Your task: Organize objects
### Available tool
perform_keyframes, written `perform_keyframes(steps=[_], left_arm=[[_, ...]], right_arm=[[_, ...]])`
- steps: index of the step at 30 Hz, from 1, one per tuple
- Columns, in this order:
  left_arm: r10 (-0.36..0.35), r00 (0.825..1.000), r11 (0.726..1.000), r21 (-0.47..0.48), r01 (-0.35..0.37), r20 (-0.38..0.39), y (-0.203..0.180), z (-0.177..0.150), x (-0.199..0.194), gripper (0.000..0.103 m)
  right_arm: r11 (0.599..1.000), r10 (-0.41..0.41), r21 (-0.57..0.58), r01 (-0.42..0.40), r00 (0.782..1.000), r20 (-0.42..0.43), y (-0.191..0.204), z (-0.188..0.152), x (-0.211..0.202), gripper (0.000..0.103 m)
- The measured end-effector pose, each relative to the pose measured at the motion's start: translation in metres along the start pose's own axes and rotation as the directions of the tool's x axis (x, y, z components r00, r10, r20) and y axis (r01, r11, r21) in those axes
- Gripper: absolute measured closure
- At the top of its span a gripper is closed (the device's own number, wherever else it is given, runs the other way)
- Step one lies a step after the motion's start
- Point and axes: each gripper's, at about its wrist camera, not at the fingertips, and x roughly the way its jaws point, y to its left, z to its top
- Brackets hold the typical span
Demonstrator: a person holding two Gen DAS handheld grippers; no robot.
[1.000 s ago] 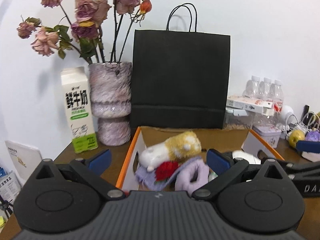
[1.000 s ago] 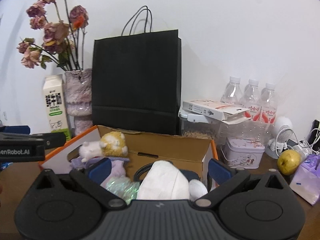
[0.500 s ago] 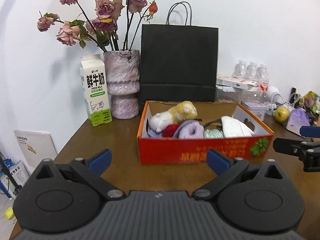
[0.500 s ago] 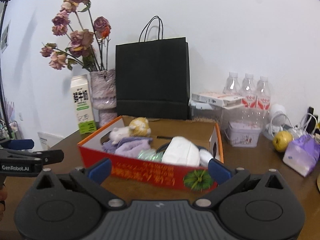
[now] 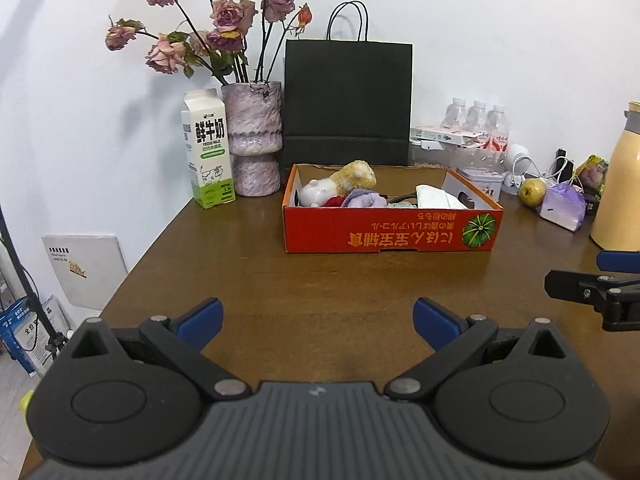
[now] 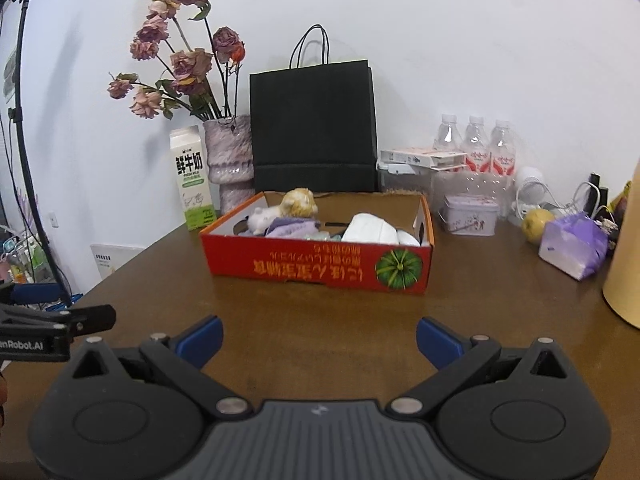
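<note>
Hovering over near table (image 5: 320,280): left hand-held gripper (image 5: 318,318) and right hand-held gripper (image 6: 319,338), both spread wide, gripping nothing; sitting mid-table, well apart from both: red cardboard box (image 5: 384,232) holding plush toy (image 5: 340,186), purple cloth (image 5: 366,200), white packet (image 5: 436,198)

Left tool (image 5: 316,318) spread, empty; red box (image 5: 384,232) ahead.

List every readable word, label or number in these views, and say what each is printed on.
"鲜牛奶" and "FRESH MILK": milk carton, in both views.
"3.3": milk carton's green base; the rest of its small print is too small.
"nRobot.AI": side of the left gripper, cut off by the frame edge.
Orange upside-down characters: red box, not reliably readable.
Water bottles, flat carton, white board: print too small.
</note>
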Motion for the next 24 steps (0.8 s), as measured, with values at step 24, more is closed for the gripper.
perform_keyframes(steps=[24], left_arm=[[-0.013, 1.0, 1.0, 0.013, 0.013, -0.001, -0.009, -0.012, -0.034, 0.0]], right_arm=[[1.0, -0.008, -0.011, 0.008, 1.0, 0.015, 0.007, -0.01, -0.032, 0.0]])
